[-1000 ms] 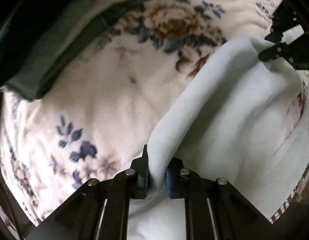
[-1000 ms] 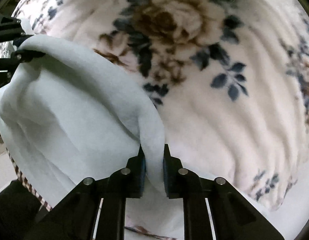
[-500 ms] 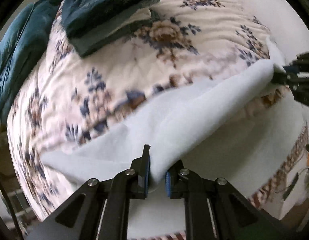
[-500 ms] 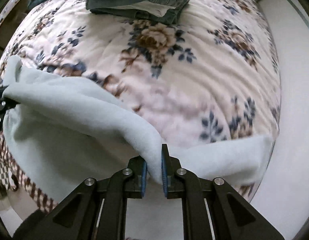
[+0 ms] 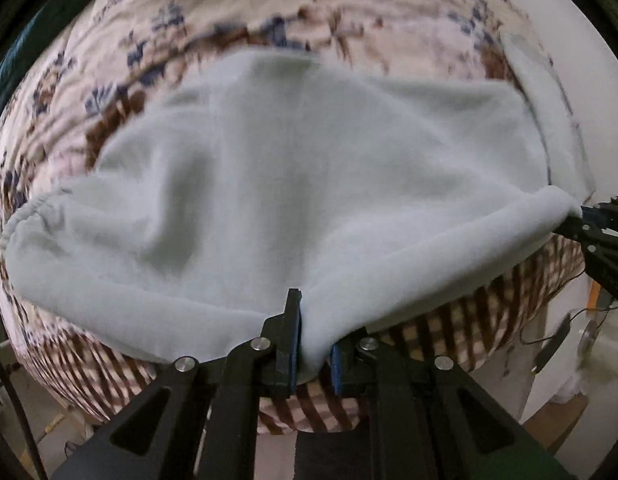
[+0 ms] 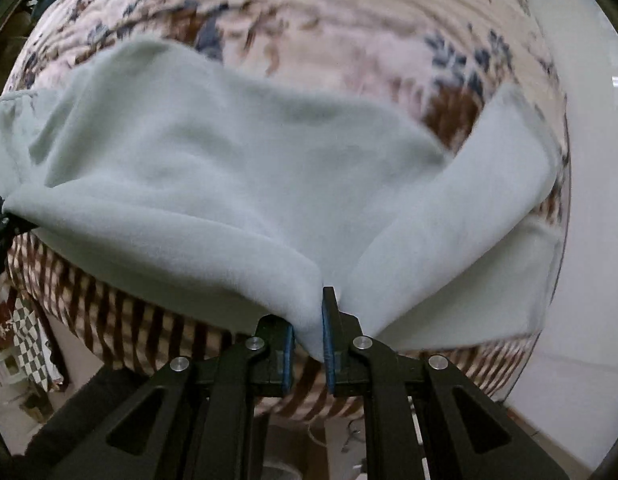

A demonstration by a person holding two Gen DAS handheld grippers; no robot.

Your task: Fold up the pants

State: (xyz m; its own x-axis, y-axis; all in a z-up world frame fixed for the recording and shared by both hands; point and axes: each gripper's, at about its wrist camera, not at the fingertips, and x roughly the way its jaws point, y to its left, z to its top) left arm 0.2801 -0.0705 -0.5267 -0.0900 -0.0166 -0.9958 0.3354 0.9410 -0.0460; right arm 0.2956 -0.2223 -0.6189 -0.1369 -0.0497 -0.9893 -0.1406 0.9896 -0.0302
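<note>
Both claws, left claw (image 5: 312, 344) and right claw (image 6: 309, 340), pinch the pants (image 5: 293, 184) tight, stretching them flat over the bed (image 5: 349, 12) to fold.

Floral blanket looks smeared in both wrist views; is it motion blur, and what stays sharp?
Left wrist: floral blanket streaked, left gripper crisp on the pants. Right wrist: same streaking; right gripper sharp. Fisheye bends the edges.
</note>
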